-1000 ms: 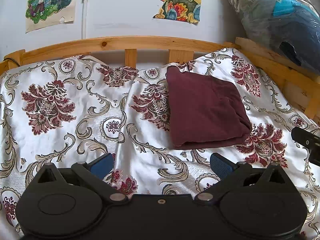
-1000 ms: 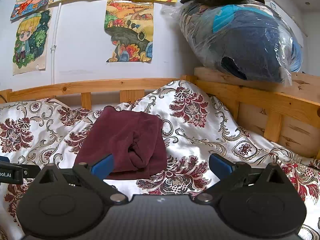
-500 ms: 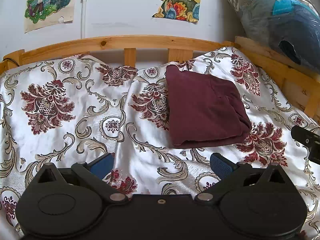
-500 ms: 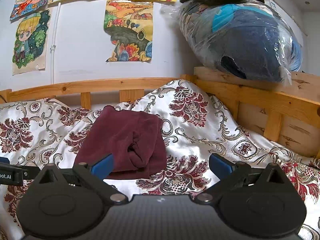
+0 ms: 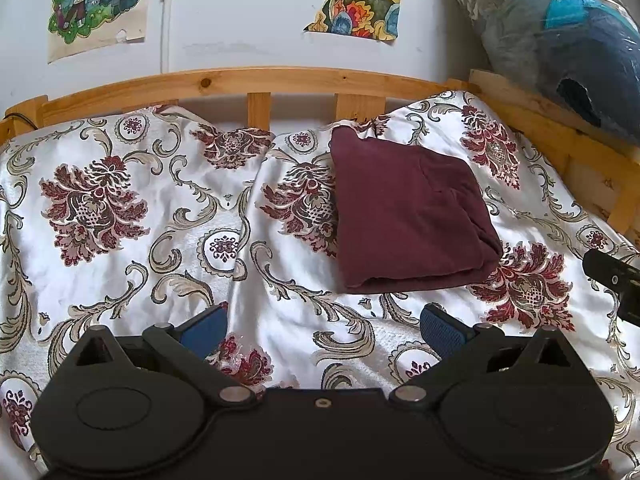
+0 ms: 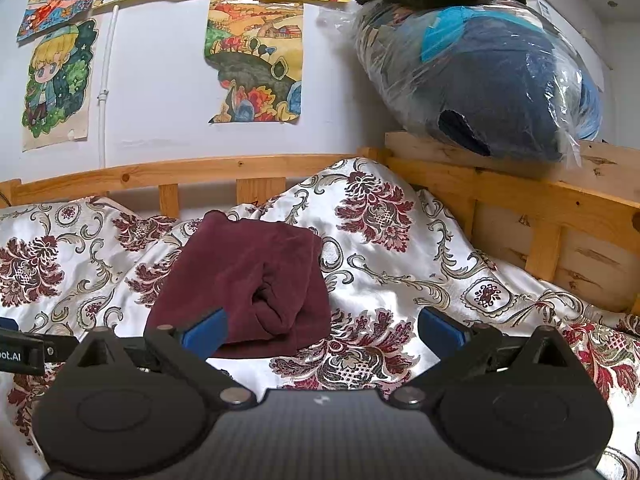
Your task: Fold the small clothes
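One maroon garment (image 5: 408, 208) lies folded into a thick, roughly square bundle on the floral satin bedspread (image 5: 120, 216), toward the wooden headboard rail (image 5: 240, 80); layered edges and a rolled tuck show on its near side in the right wrist view. Two grippers, both empty with fingers spread wide: left gripper (image 5: 326, 326) hovers over bare bedspread short of the bundle, right gripper (image 6: 322, 326) sits low just in front of it, its left blue pad (image 6: 204, 330) overlapping the cloth's near edge in view, contact unclear. Two drawings (image 5: 98, 4) show on the wall in the left view, one plastic-wrapped bundle (image 6: 480, 76) on the side ledge.
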Available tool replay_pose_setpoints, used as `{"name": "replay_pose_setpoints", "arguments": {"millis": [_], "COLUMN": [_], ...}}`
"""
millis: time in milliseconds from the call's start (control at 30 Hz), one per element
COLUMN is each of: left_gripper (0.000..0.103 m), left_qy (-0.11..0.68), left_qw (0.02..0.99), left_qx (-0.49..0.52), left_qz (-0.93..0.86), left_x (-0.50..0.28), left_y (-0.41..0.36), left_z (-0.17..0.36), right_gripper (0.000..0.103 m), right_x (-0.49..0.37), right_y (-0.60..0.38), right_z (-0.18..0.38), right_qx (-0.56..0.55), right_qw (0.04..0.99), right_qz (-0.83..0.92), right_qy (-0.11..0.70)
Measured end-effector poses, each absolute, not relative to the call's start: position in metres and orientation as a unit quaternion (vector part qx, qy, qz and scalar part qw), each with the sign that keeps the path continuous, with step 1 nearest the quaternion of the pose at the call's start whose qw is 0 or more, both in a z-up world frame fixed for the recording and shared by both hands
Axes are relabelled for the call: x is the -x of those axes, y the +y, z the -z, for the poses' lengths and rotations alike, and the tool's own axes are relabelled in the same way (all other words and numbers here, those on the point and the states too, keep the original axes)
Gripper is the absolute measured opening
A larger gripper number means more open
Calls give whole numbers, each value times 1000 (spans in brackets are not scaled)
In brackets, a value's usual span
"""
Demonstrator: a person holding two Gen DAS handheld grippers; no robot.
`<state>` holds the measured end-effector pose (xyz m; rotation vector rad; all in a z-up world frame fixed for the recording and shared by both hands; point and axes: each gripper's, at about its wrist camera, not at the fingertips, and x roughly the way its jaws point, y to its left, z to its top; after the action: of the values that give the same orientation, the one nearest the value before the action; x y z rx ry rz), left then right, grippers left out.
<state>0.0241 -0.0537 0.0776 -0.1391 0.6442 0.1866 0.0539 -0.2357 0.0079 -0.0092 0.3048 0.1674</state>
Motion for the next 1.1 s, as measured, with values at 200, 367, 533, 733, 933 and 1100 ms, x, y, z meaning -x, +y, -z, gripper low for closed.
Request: {"name": "replay_pose_setpoints", "arguments": {"millis": [200,367,533,733,933,1100], "left_gripper": [102,102,102,102,102,102], "left_qy": [317,317,317,324,361,373], "left_qw": [942,941,941,940,927,921], "left_qx": [68,69,69,57,36,49], "left_qz": [-91,-91,-92,-92,-96,-104], "left_x": [-24,-24,-24,-26,-34,-34], "left_y": [-53,-53,-53,-54,-56,-51], "left_z": [-78,-78,-79,-81,-77,-73], "right_gripper": [103,103,103,103,103,103], "right_x": [-54,-54,-54,-55,-55,-57], "right_y": [-235,-235,-236,-236,-236,-237], "right_z": [-8,-7,-8,-8,-8,-7], "right_qx": [4,3,3,2,3,3], "right_qw": [985,985,985,985,985,984], "right_qz": [-82,-80,-80,-80,-79,-72], "right_qy": [152,153,153,154,156,161]}}
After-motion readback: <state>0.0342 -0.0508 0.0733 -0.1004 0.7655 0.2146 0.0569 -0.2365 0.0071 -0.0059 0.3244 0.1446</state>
